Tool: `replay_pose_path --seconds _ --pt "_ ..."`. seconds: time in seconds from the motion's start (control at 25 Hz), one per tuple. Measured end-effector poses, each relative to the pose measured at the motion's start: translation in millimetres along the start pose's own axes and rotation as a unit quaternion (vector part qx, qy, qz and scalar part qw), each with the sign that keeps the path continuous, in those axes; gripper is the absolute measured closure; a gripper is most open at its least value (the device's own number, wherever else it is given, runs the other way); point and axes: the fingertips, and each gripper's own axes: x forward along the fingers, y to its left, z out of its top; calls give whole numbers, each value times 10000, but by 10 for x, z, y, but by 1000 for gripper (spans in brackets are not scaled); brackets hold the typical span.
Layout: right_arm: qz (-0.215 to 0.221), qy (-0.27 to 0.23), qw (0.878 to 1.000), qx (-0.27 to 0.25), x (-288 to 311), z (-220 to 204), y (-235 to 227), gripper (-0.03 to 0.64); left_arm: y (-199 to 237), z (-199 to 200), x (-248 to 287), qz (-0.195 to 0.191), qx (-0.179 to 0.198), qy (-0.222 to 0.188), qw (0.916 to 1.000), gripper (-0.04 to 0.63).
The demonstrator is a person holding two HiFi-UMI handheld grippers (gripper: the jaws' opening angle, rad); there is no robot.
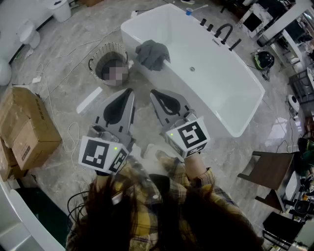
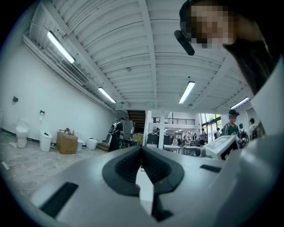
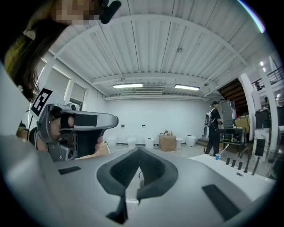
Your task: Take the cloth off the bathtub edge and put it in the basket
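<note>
- Plaid sleeves (image 1: 205, 182) lie at the bottom of the head view, and each hand holds a gripper out level over the floor (image 1: 64, 88).
- A marker cube (image 1: 100, 153) sits on the back of the left tool and another (image 1: 189, 135) on the right one.
- Left gripper (image 1: 130, 90): the jaws are pressed together with nothing between them. Its own view (image 2: 141, 148) shows the dark pads meeting at the tip and only the room beyond.
- Right gripper (image 1: 152, 92): the jaws are likewise closed tight and empty, and its own view (image 3: 140, 150) shows the tips together. The left tool appears at that view's left side.
- The two tips sit side by side, apart from each other, both aimed toward the tub (image 1: 216, 78).
- A white strip (image 1: 89, 99) lies on the floor just left of the left tool.
- A cardboard box (image 1: 27, 127) stands farther left, with a thin cable (image 1: 72, 131) looping near it.
- The basket (image 1: 109, 47) stands on the floor just beside the tub's left end, beyond the left tip.
- The cloth (image 1: 153, 54), dark grey and bunched, is draped over the tub's rim near that end, right of the basket and apart from both tools.
- A black faucet (image 1: 223, 32) stands on the tub's far rim.
- A blue cup (image 1: 188, 11) sits past the far end.
- A toilet (image 1: 29, 34) stands at the far left.
</note>
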Motion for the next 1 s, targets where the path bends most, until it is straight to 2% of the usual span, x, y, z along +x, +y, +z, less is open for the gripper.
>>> replay_pose_path --seconds 0.68,1.0 --pt "177 -229 9996 61 -309 27 -100 600 -105 9 -111 467 177 -58 9987 577" --pt "216 42 9997 136 -109 -130 -133 600 109 -129 -111 632 49 112 9979 577"
